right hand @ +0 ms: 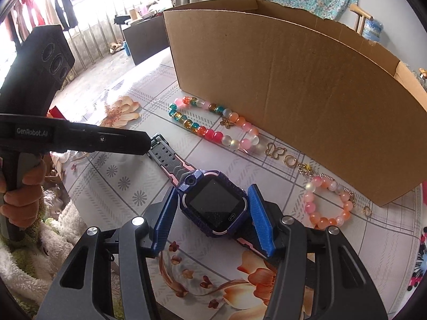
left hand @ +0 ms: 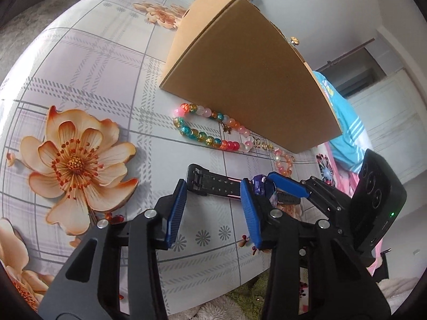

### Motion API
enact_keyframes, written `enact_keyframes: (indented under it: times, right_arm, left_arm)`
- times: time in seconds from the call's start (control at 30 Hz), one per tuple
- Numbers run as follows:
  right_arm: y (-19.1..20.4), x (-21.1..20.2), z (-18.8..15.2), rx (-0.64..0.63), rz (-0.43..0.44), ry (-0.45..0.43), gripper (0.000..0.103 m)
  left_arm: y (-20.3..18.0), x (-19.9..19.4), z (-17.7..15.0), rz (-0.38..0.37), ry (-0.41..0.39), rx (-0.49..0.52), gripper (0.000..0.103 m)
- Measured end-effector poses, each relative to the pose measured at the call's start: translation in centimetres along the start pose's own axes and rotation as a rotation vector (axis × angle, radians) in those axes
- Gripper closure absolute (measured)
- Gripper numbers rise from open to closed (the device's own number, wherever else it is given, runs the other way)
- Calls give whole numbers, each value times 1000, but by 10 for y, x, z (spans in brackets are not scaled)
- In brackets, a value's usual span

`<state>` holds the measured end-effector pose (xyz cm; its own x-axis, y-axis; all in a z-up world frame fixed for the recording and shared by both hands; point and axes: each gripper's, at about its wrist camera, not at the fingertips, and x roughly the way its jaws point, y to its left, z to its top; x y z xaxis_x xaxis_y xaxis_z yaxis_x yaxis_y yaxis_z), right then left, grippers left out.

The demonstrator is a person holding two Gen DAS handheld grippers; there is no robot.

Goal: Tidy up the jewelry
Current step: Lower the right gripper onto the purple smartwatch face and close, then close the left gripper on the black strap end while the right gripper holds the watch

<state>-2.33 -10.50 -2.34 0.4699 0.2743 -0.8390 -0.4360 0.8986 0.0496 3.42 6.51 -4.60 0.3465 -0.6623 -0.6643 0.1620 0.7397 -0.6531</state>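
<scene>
A purple smartwatch (right hand: 213, 205) with a black and pink strap (right hand: 170, 160) lies on the floral tablecloth. My right gripper (right hand: 212, 190) is shut on its case, a blue pad against each side. In the left wrist view the watch case (left hand: 260, 184) shows beside the right gripper's blue finger (left hand: 288, 188). My left gripper (left hand: 213, 186) is open, and the strap (left hand: 213, 182) runs across the gap between its fingers, the buckle end by the left finger. A multicoloured bead bracelet (right hand: 213, 126), a gold butterfly chain (right hand: 276, 152) and a pink-orange bead bracelet (right hand: 328, 205) lie along the box.
A tall open cardboard box (right hand: 293, 93) stands just behind the jewelry, its wall (left hand: 240, 80) filling the far side. A small gold ring (right hand: 367, 210) lies at the box corner. A hand (right hand: 24, 194) holds the left gripper's handle. The table edge (left hand: 213, 290) runs close below, with fluffy fabric beyond.
</scene>
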Motion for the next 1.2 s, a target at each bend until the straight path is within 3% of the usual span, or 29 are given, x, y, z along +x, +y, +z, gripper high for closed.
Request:
enact_keyframes:
  times: [0.27,0.33,0.43,0.53,0.6,0.67,0.83,0.93,1.2]
  right_arm:
    - [-7,-1,-6,-4,22,-21,53]
    - [-6,3,0,-17,17,-23,53]
    - [-2,4,-1,-24,14,-31,53]
    - [-1,6,-1,-21,13,-36,53]
    - [1,7,0,-24,9,-37,53]
    - [3,8,-1,-29,3,-37,53]
    - [6,10,1,-45,-4,-38,53]
    - [7,11,1,-50,-7,-38,53]
    - [5,-6,-4,11,-22,-70,51]
  left_arm:
    - [-19,11,10,127,-1,78,59]
    - [-23,16,11,123,-1,83,54]
    - [-28,20,8,131,2,100,54]
    - [-24,22,7,60,24,62,54]
    - [-17,20,5,-17,46,15,59]
    - [-16,20,1,-36,41,7,65]
    - [-22,18,-3,12,1,47,84]
    - [-23,14,-2,101,-9,102,94]
    - [-57,27,-17,330,-39,337,96]
